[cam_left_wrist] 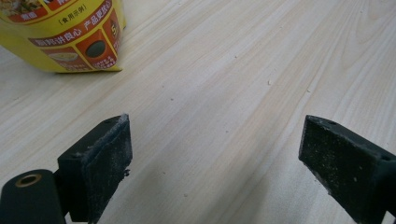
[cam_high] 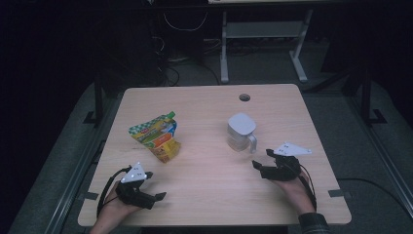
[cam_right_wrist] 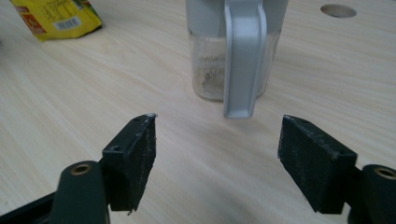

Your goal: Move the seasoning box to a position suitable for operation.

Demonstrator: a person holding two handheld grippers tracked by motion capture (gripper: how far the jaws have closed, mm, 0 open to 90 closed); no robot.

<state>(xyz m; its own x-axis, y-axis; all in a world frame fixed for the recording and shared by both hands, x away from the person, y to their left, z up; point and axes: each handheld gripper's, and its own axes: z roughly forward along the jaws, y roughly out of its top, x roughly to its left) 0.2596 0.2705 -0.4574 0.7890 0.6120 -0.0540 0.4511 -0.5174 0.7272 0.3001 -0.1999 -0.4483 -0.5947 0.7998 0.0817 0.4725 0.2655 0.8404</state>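
Note:
A yellow and green spout pouch [cam_high: 156, 136] lies on the left half of the wooden table [cam_high: 204, 195]. A clear jug [cam_high: 240, 132] with a white lid and grey handle stands right of centre, a pale layer in its bottom. My left gripper [cam_high: 156, 185] rests near the front left edge, below the pouch, open and empty. From the left gripper view [cam_left_wrist: 215, 158] the pouch's corner [cam_left_wrist: 70, 37] lies ahead at the upper left. My right gripper [cam_high: 262, 158] sits just right of the jug and points at it. Its jaws [cam_right_wrist: 217, 158] stand open, short of the jug's handle [cam_right_wrist: 243, 60], apart from it.
A round cable hole [cam_high: 244, 97] is cut into the table's far edge, behind the jug. In the right gripper view the pouch [cam_right_wrist: 56, 18] lies far off at the upper left. Dark floor, cables and a white desk frame [cam_high: 263, 44] lie beyond the table.

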